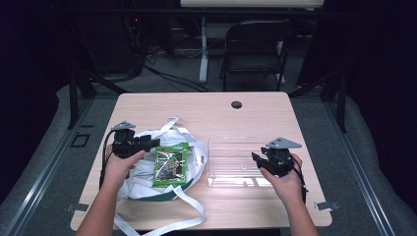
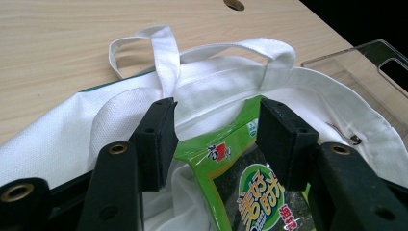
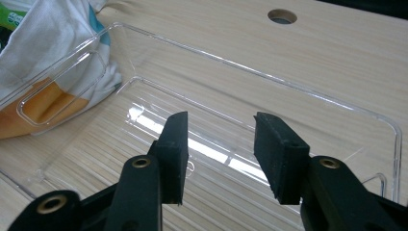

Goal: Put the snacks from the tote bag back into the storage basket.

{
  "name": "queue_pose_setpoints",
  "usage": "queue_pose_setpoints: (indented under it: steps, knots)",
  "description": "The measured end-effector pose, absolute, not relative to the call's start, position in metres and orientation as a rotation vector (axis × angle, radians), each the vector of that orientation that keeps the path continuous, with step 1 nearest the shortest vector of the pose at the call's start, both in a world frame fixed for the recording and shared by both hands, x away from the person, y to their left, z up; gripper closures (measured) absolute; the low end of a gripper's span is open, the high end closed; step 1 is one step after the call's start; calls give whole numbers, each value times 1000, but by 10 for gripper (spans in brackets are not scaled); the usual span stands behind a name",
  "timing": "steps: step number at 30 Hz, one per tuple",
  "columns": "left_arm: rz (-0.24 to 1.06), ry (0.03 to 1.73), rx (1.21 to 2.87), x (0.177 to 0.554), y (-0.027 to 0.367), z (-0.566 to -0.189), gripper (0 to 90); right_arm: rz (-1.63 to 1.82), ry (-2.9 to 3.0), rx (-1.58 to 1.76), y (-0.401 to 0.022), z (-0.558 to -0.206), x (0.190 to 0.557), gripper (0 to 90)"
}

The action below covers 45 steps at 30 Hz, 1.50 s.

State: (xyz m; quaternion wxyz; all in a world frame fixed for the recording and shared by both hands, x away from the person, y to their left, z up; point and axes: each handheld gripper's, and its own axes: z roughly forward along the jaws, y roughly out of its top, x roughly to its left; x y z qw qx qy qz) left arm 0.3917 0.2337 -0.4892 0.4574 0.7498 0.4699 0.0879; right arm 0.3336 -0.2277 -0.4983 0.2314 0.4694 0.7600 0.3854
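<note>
A white tote bag point(image 1: 142, 174) with long straps lies on the left half of the table point(image 1: 206, 110). A green seaweed snack packet point(image 1: 170, 164) rests on it, at the bag's mouth. My left gripper point(image 1: 153, 143) hovers at the packet's top left corner. In the left gripper view, that gripper point(image 2: 216, 126) stands open, its jaws straddling the top end of the packet point(image 2: 243, 192) without pressing it, the bag point(image 2: 62, 139) beneath. My right gripper point(image 1: 256, 158) is at the right side of a clear plastic tray point(image 1: 216, 145). The right gripper point(image 3: 219, 139) is open over the tray point(image 3: 308, 91), holding nothing.
A cable hole point(image 1: 236, 104) sits near the table's far edge. Beyond the table stands a dark folding chair point(image 1: 255, 46). The bag's straps point(image 1: 189, 206) trail toward the front edge. The tray point(image 2: 365, 62) lies right next to the bag.
</note>
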Motion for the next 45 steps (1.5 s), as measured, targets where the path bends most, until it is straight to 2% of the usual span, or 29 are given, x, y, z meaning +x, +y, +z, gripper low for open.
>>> queue_pose_setpoints:
  steps: [8, 25, 45]
  knots:
    - [248, 1170, 1863, 390, 232, -491, 474, 1072, 2083, 1342, -232, -500, 336, 554]
    - [70, 1255, 1829, 390, 239, -497, 439, 1056, 2102, 1347, -224, -504, 341, 527]
    - [11, 1255, 1923, 384, 225, -501, 423, 1097, 2102, 1355, -224, -501, 346, 522]
